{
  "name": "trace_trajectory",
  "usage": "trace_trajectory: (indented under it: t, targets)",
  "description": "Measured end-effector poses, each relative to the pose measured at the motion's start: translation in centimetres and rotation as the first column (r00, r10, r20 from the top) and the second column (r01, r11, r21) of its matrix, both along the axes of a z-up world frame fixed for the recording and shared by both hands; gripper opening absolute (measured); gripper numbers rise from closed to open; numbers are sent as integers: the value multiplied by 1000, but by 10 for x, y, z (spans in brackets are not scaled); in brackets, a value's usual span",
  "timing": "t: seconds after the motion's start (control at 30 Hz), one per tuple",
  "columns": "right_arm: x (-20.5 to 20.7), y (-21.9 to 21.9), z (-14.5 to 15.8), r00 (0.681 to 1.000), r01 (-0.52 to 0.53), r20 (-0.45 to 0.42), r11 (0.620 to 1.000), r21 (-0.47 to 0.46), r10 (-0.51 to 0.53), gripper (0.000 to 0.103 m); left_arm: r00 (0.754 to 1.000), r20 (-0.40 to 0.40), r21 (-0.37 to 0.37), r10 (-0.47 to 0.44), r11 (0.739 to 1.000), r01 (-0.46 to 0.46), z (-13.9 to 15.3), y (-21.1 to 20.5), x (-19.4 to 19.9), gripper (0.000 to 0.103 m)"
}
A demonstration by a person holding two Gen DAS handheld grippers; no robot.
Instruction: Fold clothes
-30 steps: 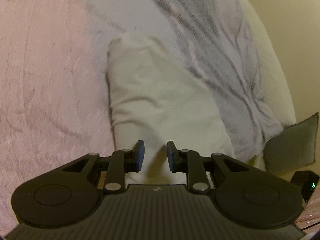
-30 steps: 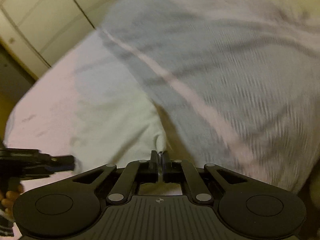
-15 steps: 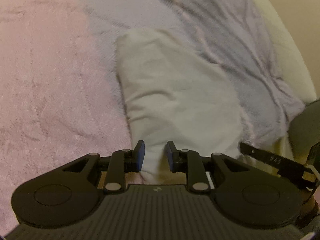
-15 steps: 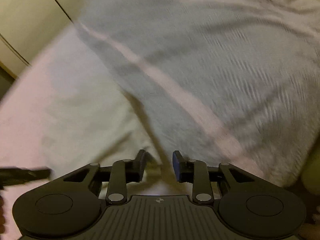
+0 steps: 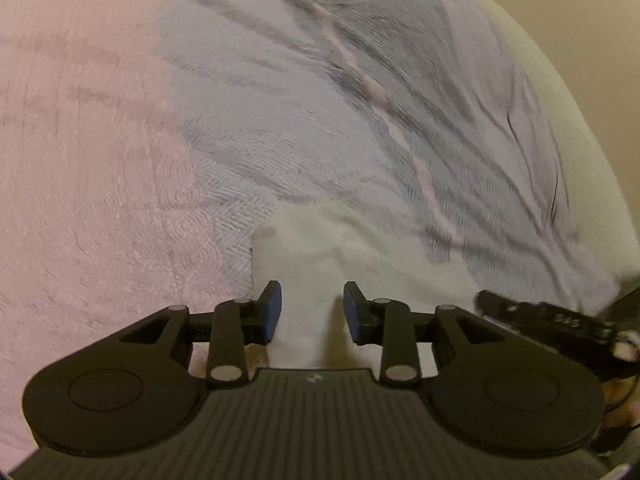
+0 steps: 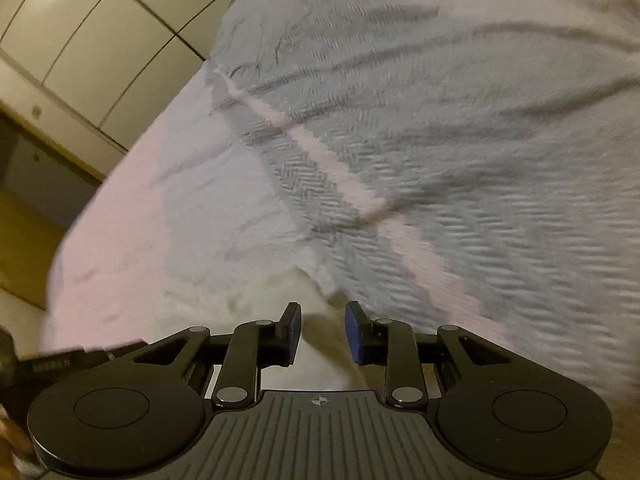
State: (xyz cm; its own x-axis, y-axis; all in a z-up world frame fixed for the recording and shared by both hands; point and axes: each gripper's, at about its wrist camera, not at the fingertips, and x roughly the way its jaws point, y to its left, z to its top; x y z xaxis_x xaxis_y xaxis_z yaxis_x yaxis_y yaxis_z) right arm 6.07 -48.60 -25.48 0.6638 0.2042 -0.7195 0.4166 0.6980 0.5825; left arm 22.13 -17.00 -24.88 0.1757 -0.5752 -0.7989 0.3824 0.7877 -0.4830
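The white, soft-looking folded garment (image 5: 320, 248) lies on the bed, resting partly on a grey herringbone-woven blanket with a pale pink stripe (image 5: 304, 128) and beside a pink textured bedspread (image 5: 80, 168). In the left wrist view its near end runs down between the fingers of the left tool (image 5: 313, 310), whose jaws have just been opening; they stand spread, with the white cloth in the gap but not pressed by the blue pads (image 5: 273, 312). In the right wrist view the right tool (image 6: 323, 330) is likewise spread, its jaws having just been opening too, and the near edge of the garment (image 6: 288, 288) lies under and between its fingers without being pinched. The other tool is seen as a dark blurred shape at the edge of each view.

The step in hand is judged to be the release of a completed fold, with both tools being cleared from the cloth. It is done well if the jaws are kept apart until the fingers are wholly free of the fabric, so that no layer is dragged back open. A withdrawal along the fold line, low and level, is advised, since the soft cloth is likely to cling to the pads. The folded edges are best checked for alignment before another grasp is taken; whether further folds are needed cannot be told from these views.
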Motion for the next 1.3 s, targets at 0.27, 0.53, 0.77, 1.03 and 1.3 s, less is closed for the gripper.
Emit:
trace_trajectory:
  t: [0.27, 0.53, 0.77, 1.03, 1.3]
  targets:
    - [14, -20, -21, 999, -14, 35, 994, 111, 10, 5, 999, -13, -27, 31, 999, -31, -26, -7, 1, 8]
    - [7, -19, -32, 997, 68, -40, 998, 8, -68, 6, 984, 161, 123, -78, 991, 59, -24, -32, -13, 14]
    - [-49, 2, 33, 1000, -9, -15, 950, -313, 4, 8, 970, 231, 130, -74, 990, 44, 18, 0, -48, 15]
    - [-81, 78, 0, 959, -260, -219, 856, -447, 177, 19, 976, 78, 176, -202, 967, 186, -11, -5, -116, 14]
    - [-106, 96, 24, 980, -183, -159, 873, -452, 123, 24, 956, 90, 127, -278, 956, 266, -4, 12, -123, 13]
